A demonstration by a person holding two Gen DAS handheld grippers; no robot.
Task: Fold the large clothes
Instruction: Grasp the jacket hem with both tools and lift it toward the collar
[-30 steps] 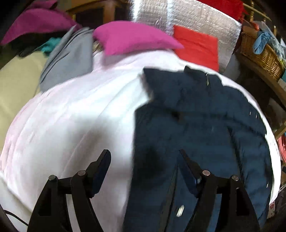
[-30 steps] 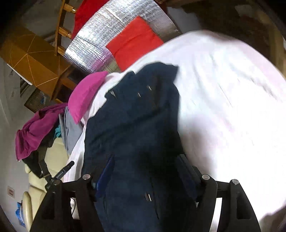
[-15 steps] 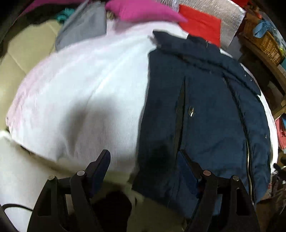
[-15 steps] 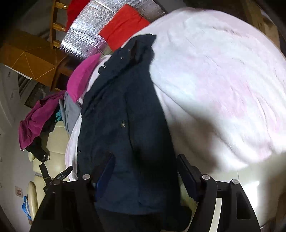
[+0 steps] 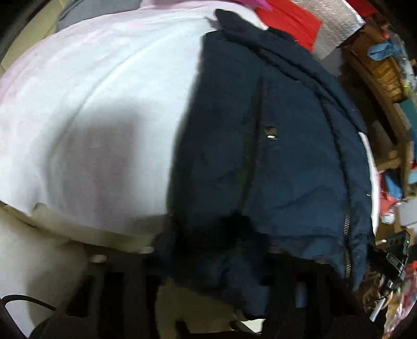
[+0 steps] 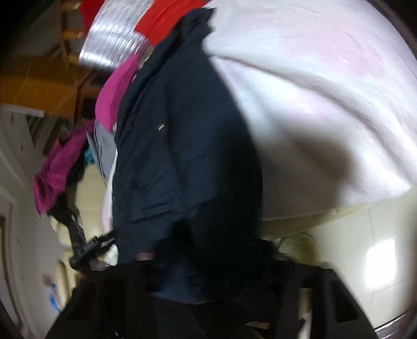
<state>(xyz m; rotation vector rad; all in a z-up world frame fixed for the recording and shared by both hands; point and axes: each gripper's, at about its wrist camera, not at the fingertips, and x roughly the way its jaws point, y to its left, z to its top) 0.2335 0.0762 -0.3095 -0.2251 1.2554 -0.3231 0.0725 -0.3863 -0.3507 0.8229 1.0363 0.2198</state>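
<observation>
We see a navy padded jacket [image 5: 273,156] lying flat on the white blanket [image 5: 91,104], its hem overhanging the near edge. Our left gripper [image 5: 208,263] and right gripper [image 6: 208,263] have just been closing, hem between each pair; grip too blurred to tell. A magenta cushion [image 6: 114,96] sits beyond.

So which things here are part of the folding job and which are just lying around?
Part of the job:
- navy jacket, its hem between the jaws of both grippers
- left hand-held gripper
- right hand-held gripper
- white blanket under the jacket

Lying about:
- red cloth
- magenta garment
- grey garment
- wicker basket
</observation>
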